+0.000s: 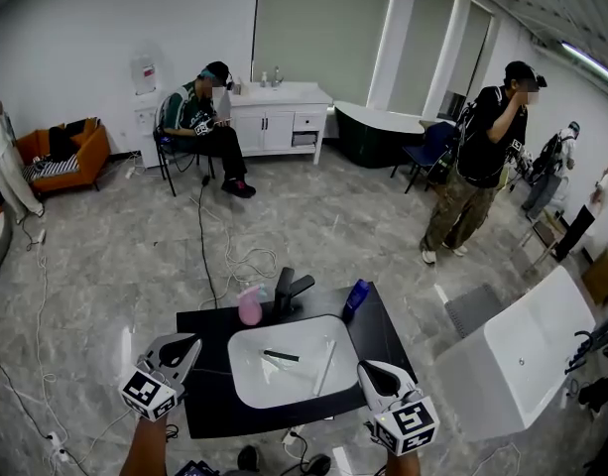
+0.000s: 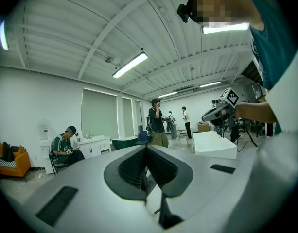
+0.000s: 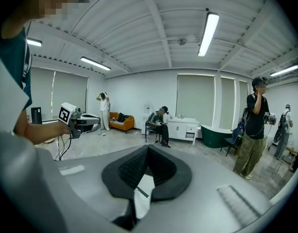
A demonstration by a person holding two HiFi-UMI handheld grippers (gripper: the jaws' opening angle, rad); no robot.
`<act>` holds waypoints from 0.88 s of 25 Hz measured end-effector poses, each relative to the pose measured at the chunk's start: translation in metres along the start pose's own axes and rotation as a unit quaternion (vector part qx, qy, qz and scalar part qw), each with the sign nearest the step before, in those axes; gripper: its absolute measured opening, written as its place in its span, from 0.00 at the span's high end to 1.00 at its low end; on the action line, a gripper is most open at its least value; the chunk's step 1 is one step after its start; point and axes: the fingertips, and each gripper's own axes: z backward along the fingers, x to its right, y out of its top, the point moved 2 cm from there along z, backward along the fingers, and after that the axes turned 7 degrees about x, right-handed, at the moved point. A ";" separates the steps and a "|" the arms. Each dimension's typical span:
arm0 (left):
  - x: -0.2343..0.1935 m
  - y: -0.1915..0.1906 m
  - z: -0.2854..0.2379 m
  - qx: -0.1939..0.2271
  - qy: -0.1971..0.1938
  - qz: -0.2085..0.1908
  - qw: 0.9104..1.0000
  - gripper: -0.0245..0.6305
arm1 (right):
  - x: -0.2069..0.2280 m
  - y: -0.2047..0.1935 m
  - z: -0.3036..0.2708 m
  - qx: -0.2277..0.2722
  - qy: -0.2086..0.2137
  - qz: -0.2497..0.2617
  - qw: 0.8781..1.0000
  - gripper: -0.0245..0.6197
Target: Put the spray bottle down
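Observation:
A pink spray bottle [image 1: 250, 305] stands upright on the black table [image 1: 209, 395], just left of the black faucet [image 1: 289, 292] behind the white basin [image 1: 246, 380]. My left gripper [image 1: 189, 344] hovers at the table's front left, apart from the bottle, with its jaws shut and nothing between them [image 2: 147, 148]. At the front right my right gripper [image 1: 369, 369] has its jaws together and empty [image 3: 148, 147]. Both grippers point out level over the room, so neither gripper view shows the bottle.
A blue bottle [image 1: 356, 296] stands right of the faucet. A dark small item [image 1: 281, 355] and a white stick [image 1: 325, 365] lie in the basin. A white tub [image 1: 522, 355] stands to the right. Cables [image 1: 234, 256] cross the floor. A person sits [image 1: 204, 117]; another stands [image 1: 487, 157].

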 end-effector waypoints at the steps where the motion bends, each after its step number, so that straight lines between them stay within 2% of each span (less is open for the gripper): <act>1: 0.002 0.007 0.007 -0.002 0.001 0.001 1.000 0.95 | -0.004 0.004 0.006 0.001 0.001 0.001 1.000 0.95; 4: 0.015 0.023 0.022 -0.002 -0.010 0.002 1.000 0.95 | -0.018 0.019 0.021 0.008 0.008 0.004 1.000 0.95; 10: 0.053 0.054 0.033 0.006 -0.051 -0.021 0.998 0.95 | -0.038 0.042 0.047 0.031 0.011 0.005 0.999 0.95; 22: 0.079 0.070 0.051 0.020 -0.070 -0.025 0.997 0.95 | -0.050 0.057 0.086 0.045 -0.003 0.016 0.999 0.95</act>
